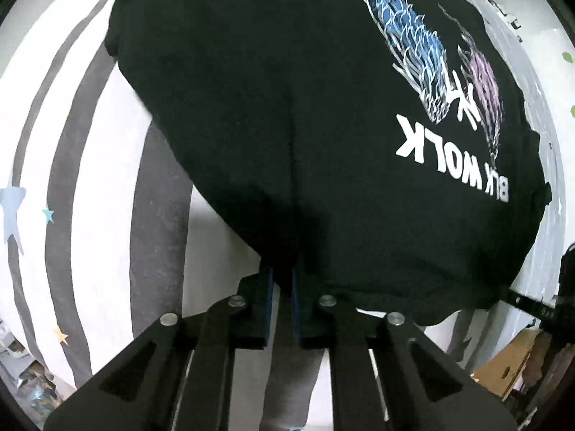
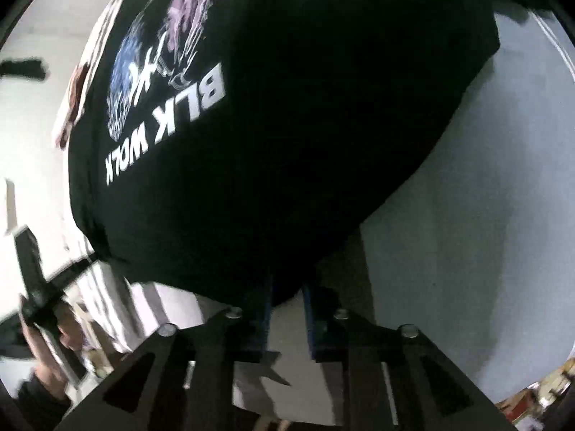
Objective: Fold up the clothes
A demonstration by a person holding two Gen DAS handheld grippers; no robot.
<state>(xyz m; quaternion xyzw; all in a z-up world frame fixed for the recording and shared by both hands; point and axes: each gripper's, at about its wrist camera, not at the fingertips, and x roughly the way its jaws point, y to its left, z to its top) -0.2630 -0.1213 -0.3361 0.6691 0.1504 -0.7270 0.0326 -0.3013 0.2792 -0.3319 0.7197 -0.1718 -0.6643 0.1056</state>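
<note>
Striped bedding in white and grey, with little blue and orange stars printed on it, is what everything sits on here, so this looks like a bed rather than a counter. Spread over it is a black T-shirt with a scribbly blue and purple graphic and white "BLK WOLK" lettering, which reads upside down from both cameras.

Using the shirt as the landmark: the left tool is at the shirt's near edge, on the plain black side away from the print. Its blue-padded fingers stand only a narrow gap apart, with a fold of the black fabric running down between them, so it's pinching the shirt hem. The right tool is at the near edge too, on the other side of the print. Its view is blurry, but the fabric bulges down into the slot between its fingers and they look closed onto it, though with a bit more gap showing below.

Past the shirt's print side in the left view there's a pale grey sheet, and near that same corner a cardboard box. In the right view, beside the shirt's lettering side, a hand grips the other tool's black handle.
</note>
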